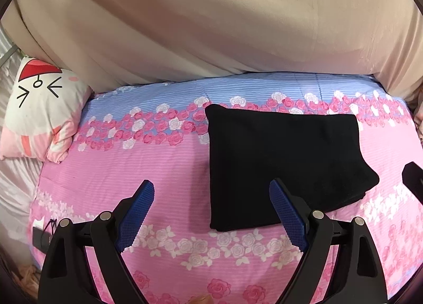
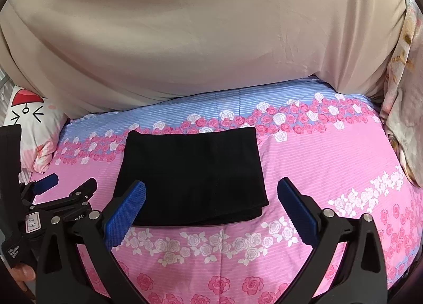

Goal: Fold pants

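Left gripper point(image 1: 211, 193): 2 blue-padded jaws spread wide, nothing between them, poised above the quilt just off the pants' near-left corner.
Right gripper point(image 2: 211, 193): jaws likewise wide apart, empty, straddling the pants' near edge from above.
Black pants point(image 2: 193, 171): folded into a compact rectangle, flat on the pink rose-print quilt point(image 2: 317, 161).
Cartoon-face pillow point(image 1: 45, 108): far left.
Beige blanket point(image 1: 211, 26): heaped behind the quilt.
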Tool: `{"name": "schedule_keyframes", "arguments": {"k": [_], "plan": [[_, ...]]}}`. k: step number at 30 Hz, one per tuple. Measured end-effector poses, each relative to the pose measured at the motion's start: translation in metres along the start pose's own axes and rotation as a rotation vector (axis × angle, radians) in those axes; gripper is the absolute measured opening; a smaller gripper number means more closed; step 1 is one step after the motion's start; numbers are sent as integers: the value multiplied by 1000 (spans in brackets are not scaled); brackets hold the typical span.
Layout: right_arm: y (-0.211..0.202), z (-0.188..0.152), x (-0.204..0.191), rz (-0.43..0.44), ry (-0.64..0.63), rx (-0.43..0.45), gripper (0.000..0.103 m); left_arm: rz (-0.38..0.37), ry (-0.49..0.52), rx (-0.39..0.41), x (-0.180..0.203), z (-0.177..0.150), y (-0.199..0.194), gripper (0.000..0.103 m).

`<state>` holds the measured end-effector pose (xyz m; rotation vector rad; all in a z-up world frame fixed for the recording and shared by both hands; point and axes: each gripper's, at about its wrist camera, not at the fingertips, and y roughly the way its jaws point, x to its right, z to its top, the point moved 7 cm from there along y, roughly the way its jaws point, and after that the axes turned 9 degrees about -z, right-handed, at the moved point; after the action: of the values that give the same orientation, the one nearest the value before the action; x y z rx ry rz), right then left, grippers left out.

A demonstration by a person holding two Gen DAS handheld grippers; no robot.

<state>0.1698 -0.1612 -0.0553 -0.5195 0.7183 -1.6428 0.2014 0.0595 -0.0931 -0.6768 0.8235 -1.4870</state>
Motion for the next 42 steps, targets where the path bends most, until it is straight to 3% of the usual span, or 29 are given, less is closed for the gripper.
{"name": "schedule_keyframes", "arguments": {"k": [25,42], "plan": [[2,-4,-2,0,16,-15,98,15,26,-2,1,-2,1,86],[3,-5,0,-4,17,-18,98,-37,23,5,3,0,4,86]]}}
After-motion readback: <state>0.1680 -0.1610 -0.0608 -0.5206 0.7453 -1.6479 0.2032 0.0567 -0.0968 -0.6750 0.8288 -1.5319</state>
